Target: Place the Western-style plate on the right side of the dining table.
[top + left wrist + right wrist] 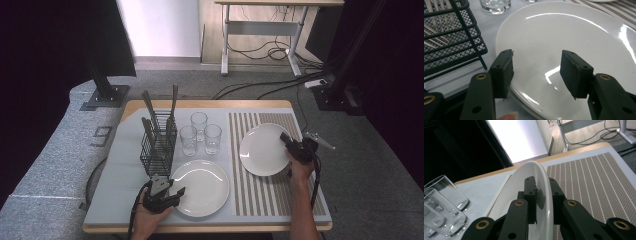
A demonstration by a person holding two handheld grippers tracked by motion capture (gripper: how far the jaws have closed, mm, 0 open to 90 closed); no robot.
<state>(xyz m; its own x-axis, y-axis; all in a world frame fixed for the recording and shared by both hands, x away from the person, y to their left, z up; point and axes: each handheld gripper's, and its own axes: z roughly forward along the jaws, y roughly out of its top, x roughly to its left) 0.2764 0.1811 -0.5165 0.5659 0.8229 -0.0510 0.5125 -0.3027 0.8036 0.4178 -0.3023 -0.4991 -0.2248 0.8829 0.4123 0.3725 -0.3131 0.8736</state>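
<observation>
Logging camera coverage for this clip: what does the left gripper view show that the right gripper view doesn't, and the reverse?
Left gripper view: the wire cutlery basket with forks in it, and the left gripper, jaws open over the rim of the near plate.
Right gripper view: the right gripper clamped on the rim of the far plate, plus the floor cables beyond the table.
Both: the drinking glasses and the striped mat.
</observation>
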